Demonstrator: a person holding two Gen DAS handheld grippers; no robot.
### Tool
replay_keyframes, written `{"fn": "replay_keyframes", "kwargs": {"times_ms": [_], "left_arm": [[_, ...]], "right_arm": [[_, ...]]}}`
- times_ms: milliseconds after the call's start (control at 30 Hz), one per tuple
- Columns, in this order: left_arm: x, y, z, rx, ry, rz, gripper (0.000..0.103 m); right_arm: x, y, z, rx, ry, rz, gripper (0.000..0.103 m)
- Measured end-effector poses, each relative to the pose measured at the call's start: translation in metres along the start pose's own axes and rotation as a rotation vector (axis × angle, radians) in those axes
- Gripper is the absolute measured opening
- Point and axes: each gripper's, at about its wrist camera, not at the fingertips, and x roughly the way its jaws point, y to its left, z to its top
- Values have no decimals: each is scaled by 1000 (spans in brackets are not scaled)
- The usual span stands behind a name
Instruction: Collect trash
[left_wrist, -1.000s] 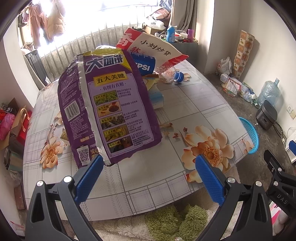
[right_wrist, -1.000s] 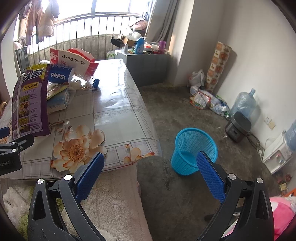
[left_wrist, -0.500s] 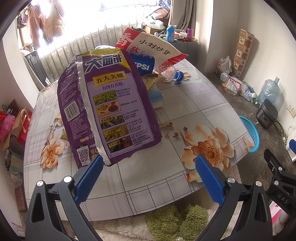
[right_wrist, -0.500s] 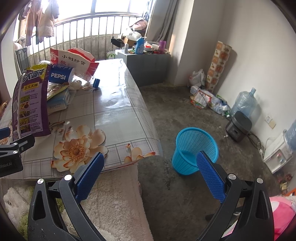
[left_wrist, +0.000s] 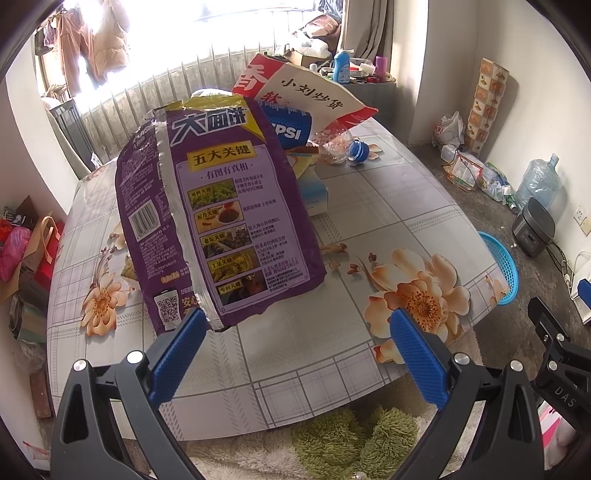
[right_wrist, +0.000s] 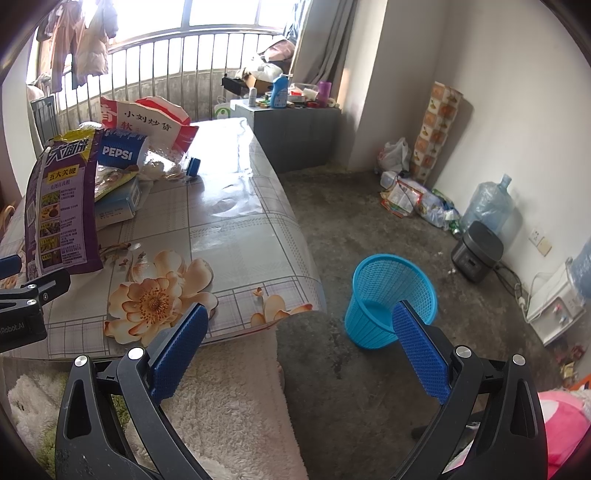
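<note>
A round table (left_wrist: 369, 221) with a floral plastic cover stands in a cluttered room beside a barred window. A purple snack bag (left_wrist: 218, 229) stands upright near the table's front edge, its lower corner touching one pad of the left gripper (left_wrist: 297, 341), whose jaws gape wide, holding nothing. The right gripper (right_wrist: 299, 341) is equally wide and empty, facing the blue mesh wastebasket (right_wrist: 391, 295) on the floor. The bag looks light, crinkly and slippery; its stiff bottom seam seems the best hold.

A big purple snack bag (left_wrist: 218, 221), torn open at the top, stands nearly upright just ahead of my left jaws, its bottom corner touching my left-hand pad. Behind it lean a red-and-white bag (left_wrist: 299, 88), a Pepsi wrapper (left_wrist: 291, 129) and a crushed clear bottle (left_wrist: 341, 146). The blue mesh bin (right_wrist: 391, 299) stands open on the floor ahead of my right jaws.
</note>
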Motion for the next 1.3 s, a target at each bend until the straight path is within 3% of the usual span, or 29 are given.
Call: {"fn": "replay_keyframes", "kwargs": {"times_ms": [967,1167,1300], "left_arm": [[2,5,-1,-4,6,-3,97],[2,17,-4,-21,-7,-66,97],[-6,43,1,-39,-99,-121,97]], "right_arm": [[2,2,0,13,3,5,95],[4,12,8,14,-21,33,95],[4,28,23,7,-84,121,95]]}}
